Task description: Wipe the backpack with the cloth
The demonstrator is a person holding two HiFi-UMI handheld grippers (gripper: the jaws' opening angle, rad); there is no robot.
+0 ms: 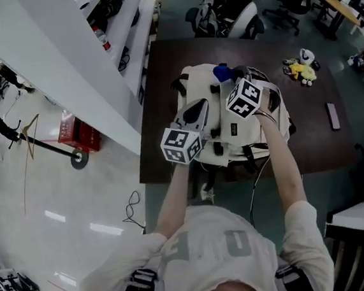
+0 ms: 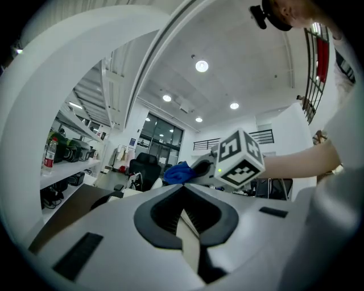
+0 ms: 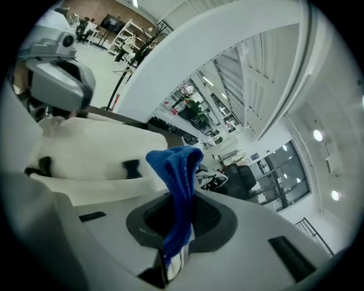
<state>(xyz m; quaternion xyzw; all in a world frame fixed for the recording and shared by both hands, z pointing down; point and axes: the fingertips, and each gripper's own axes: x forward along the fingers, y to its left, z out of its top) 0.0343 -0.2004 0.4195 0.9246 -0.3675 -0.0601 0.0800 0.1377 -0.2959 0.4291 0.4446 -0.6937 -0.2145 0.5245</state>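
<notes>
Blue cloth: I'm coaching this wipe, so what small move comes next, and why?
Probably bring the right gripper in until the blue cloth presses on the backpack: its jaws are shut on the cloth, whose free end seems to stand off the cream fabric.

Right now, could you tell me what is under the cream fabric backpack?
The cream fabric backpack rests on a dark brown rectangular table; the tabletop directly beneath it is covered and cannot be seen.
</notes>
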